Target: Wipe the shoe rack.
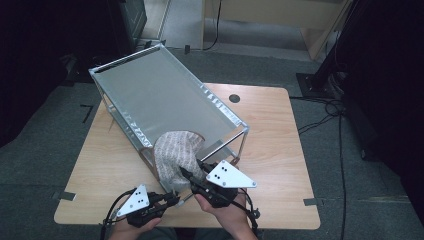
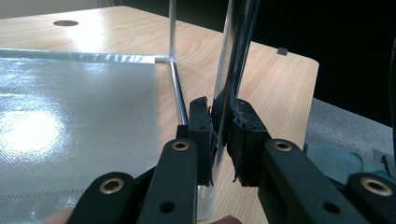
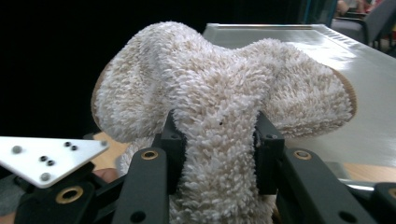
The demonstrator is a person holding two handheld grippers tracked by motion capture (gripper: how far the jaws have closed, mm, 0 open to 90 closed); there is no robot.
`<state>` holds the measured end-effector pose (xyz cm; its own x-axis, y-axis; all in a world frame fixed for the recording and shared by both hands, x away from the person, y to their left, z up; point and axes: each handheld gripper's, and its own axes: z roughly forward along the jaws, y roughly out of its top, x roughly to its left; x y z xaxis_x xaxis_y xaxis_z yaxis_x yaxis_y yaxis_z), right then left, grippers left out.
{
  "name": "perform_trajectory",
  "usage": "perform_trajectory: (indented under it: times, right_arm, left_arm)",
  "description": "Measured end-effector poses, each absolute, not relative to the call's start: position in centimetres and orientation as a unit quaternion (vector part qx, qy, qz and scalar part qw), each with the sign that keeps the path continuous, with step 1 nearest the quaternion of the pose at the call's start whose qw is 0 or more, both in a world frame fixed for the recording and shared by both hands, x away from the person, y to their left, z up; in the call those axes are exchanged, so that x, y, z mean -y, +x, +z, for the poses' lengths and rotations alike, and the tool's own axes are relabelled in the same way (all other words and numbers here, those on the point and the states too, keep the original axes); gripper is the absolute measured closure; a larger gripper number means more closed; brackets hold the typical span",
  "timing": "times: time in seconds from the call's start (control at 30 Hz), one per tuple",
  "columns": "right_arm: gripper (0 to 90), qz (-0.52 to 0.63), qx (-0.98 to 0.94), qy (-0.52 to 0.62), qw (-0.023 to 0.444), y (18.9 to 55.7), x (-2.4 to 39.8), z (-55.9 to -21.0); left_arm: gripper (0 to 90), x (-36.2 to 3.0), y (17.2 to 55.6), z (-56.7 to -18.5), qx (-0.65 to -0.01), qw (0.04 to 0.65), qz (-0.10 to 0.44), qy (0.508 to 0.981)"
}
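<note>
Where the metal-framed rack (image 1: 165, 100) meets the near edge of the desk (image 1: 280, 150), the left tool (image 1: 172, 201) is pressed tight on one thin upright post (image 2: 229, 79) of that frame. Just to its right, the right tool (image 1: 192, 170) pinches a fluffy, cream-and-tan looped towel (image 3: 219, 107), bunched into soft folds and draped over the rack's near corner, partly on its grey sheet (image 2: 70, 121). The desk is pale wood with a round cable hole (image 1: 234, 98). Grey carpet (image 1: 40, 145) surrounds it, with dark cables (image 1: 330, 112) at right.
</note>
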<state>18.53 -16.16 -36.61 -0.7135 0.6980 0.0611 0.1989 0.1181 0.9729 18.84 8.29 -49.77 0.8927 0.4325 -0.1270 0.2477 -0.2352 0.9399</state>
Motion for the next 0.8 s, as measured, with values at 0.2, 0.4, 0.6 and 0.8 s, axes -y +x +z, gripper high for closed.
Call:
perform_trajectory:
  times: [0.2, 0.4, 0.6, 0.8]
  right_arm:
    - [65.6, 0.583, -0.706, 0.333, 0.226, 19.3, 17.1, -36.9]
    - [65.7, 0.573, -0.689, 0.365, 0.254, 20.9, 19.6, -37.1]
    - [65.7, 0.563, -0.668, 0.398, 0.28, 22.7, 22.4, -37.4]
    - [65.2, 0.552, -0.64, 0.431, 0.314, 24.1, 25.1, -37.8]
  left_arm:
    - [80.3, -8.3, 18.8, -49.8, -0.218, 0.579, 0.083, 0.782]
    - [80.5, -8.3, 18.8, -49.8, -0.218, 0.579, 0.083, 0.781]
    - [80.5, -8.3, 18.8, -49.8, -0.217, 0.579, 0.083, 0.781]
    - [80.5, -8.3, 18.8, -49.9, -0.217, 0.58, 0.083, 0.781]
